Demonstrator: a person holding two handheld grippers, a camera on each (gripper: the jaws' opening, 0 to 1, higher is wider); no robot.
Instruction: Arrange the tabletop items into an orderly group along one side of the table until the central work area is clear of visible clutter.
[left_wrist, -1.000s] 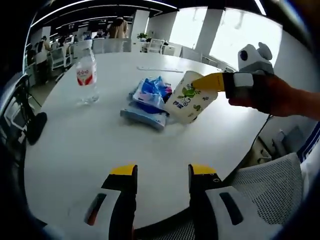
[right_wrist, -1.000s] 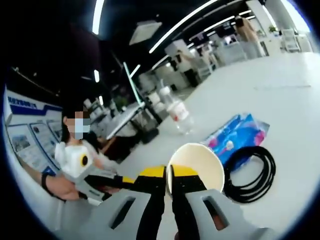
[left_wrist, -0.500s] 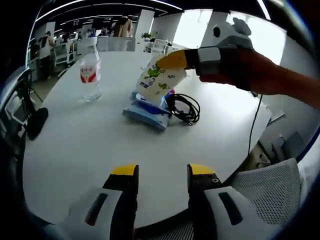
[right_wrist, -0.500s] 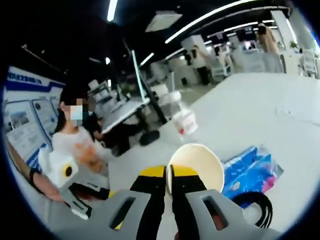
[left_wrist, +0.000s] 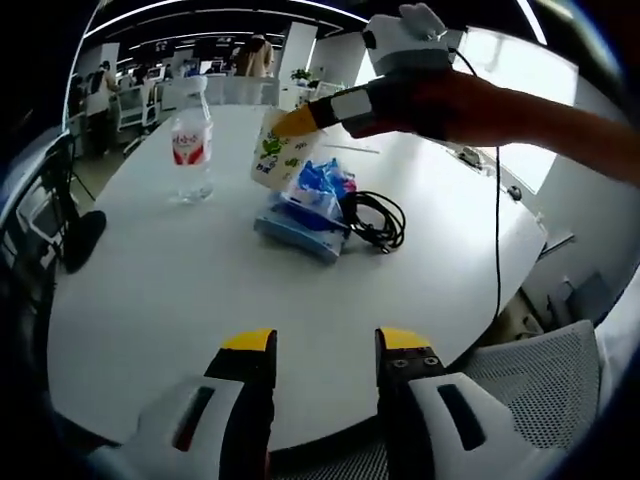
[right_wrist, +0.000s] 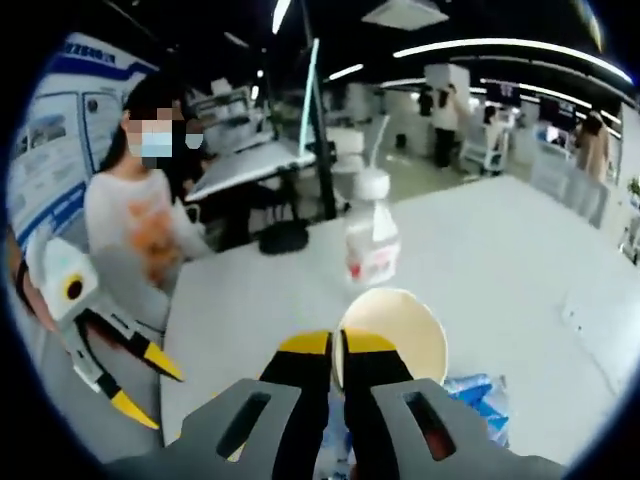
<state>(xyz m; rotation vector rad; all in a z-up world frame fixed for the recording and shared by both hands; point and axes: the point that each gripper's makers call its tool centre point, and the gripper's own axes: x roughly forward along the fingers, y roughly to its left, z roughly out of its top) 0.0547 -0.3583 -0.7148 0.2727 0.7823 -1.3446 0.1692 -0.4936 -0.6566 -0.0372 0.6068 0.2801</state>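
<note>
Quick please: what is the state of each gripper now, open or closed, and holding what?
Left gripper: open, empty, above the white table.
Right gripper: closed on the rim of the paper cup, carried above the table.

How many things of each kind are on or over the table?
Water bottle: 1
Paper cup, pinched by the right tongs: 1
Blue packets: 1 pile
Black cable: 1
Total: 4

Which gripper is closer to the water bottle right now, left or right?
Right. The right gripper, carrying the paper cup, is up beside the water bottle. The left gripper hangs open at the near table edge, well short of it.
</note>
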